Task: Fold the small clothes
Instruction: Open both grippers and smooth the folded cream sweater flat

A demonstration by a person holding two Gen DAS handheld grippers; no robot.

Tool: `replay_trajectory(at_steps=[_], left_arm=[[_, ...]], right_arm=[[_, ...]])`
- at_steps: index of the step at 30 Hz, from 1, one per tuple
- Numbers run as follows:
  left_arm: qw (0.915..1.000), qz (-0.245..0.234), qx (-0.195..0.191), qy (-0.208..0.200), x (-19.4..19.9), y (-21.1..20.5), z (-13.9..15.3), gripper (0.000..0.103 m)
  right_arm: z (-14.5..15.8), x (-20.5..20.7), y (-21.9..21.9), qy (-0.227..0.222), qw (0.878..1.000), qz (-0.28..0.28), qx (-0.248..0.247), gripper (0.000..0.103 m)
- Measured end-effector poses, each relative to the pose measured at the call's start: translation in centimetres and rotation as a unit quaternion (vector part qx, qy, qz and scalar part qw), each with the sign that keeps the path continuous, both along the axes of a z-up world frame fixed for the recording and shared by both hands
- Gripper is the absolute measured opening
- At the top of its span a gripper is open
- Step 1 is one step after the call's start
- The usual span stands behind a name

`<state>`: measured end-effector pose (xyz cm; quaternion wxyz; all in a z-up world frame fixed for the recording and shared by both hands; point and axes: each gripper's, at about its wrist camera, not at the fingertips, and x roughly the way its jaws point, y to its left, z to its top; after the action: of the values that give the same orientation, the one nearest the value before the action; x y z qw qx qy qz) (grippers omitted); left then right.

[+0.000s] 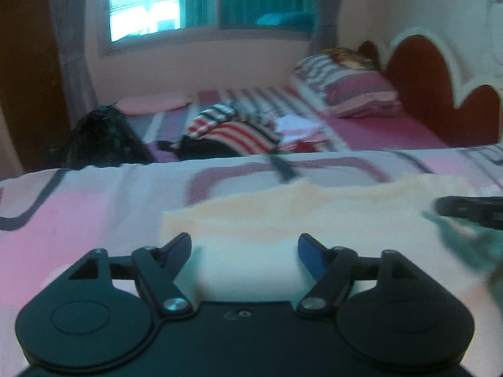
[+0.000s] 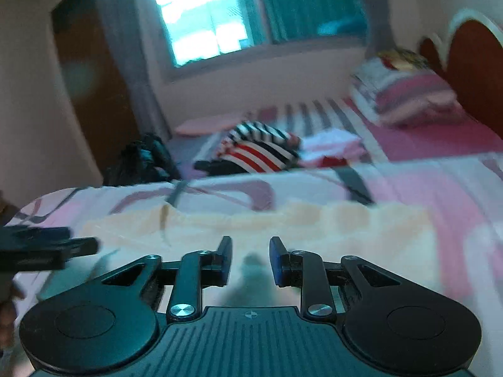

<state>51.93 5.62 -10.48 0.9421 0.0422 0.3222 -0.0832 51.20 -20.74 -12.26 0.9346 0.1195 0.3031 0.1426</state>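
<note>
A pale peach and white small garment [image 1: 283, 216] lies flat on the pink patterned bed sheet, right in front of both grippers; it also shows in the right wrist view [image 2: 283, 223]. My left gripper [image 1: 245, 245] is wide open and empty, just above the garment's near edge. My right gripper [image 2: 251, 251] is open with a narrower gap and empty, over the garment. The right gripper's fingers [image 1: 471, 212] show at the right edge of the left wrist view. The left gripper's fingers [image 2: 50, 248] show at the left edge of the right wrist view. Both views are blurred.
A heap of clothes with a red, white and black striped piece [image 1: 239, 128] lies further back on the bed. A dark bag [image 1: 103, 138] sits at the left. Pillows [image 1: 352, 91] and a red headboard [image 1: 440, 94] are at the right. A window [image 1: 147, 3] is behind.
</note>
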Motion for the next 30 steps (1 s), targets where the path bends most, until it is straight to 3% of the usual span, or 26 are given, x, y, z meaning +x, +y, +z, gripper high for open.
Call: replay_trajectory(at_steps=[5, 8, 11, 13, 14, 15, 18, 20, 21, 23, 25, 27, 30], left_arm=[[0.9989, -0.032, 0.031, 0.016, -1.5, -5.8, -0.7, 0.080], [0.9977, -0.008, 0.065, 0.015, -2.5, -4.9, -1.3, 0.078], [0.9984, 0.009, 0.042, 0.036, -3.3, -1.8, -2.1, 0.083], [0.9976, 0.021, 0.043, 0.049, -3.2, -1.4, -1.5, 0.080], [0.9971, 0.027, 0.053, 0.047, -3.3, -1.7, -0.9, 0.071], [0.9975, 0.026, 0.056, 0.036, -3.8, -2.0, -0.3, 0.068], [0.9980, 0.021, 0.052, 0.029, -4.7, -2.4, -0.2, 0.071], [0.9964, 0.020, 0.065, 0.050, -4.5, -2.9, -1.5, 0.074], [0.9974, 0.025, 0.052, 0.043, -4.6, -2.5, -1.7, 0.076], [0.9981, 0.030, 0.032, 0.044, -4.7, -1.8, -1.6, 0.077], [0.9979, 0.029, 0.039, 0.042, -5.1, -1.6, -1.3, 0.077], [0.9974, 0.033, 0.055, 0.033, -6.5, -1.4, -0.6, 0.077], [0.9977, 0.037, 0.048, 0.031, -10.0, -0.1, 0.1, 0.078]], right_arm=[[-0.4, -2.2, 1.1, 0.007, 0.998, 0.029, -0.058, 0.025], [-0.8, -3.3, -1.1, 0.000, 0.996, -0.007, -0.093, 0.025], [-1.6, -3.8, -6.4, 0.033, 0.994, -0.063, -0.085, 0.025], [-1.6, -4.1, -8.0, 0.047, 0.994, -0.059, -0.083, 0.025], [-1.1, -4.6, -8.1, 0.039, 0.993, -0.066, -0.084, 0.025], [-0.4, -5.4, -8.1, 0.027, 0.994, -0.069, -0.080, 0.025], [0.6, -7.7, -7.7, 0.012, 0.996, -0.056, -0.072, 0.025], [-0.7, -7.5, -6.6, 0.044, 0.995, -0.034, -0.087, 0.025], [-1.5, -7.2, -6.2, 0.055, 0.993, -0.035, -0.099, 0.025], [-1.7, -7.1, -6.5, 0.056, 0.994, -0.039, -0.084, 0.025], [-1.4, -6.8, -6.7, 0.068, 0.994, -0.042, -0.080, 0.025], [-0.6, -7.4, -7.1, 0.068, 0.994, -0.046, -0.079, 0.025], [0.7, -9.8, -8.3, 0.058, 0.995, -0.048, -0.063, 0.025]])
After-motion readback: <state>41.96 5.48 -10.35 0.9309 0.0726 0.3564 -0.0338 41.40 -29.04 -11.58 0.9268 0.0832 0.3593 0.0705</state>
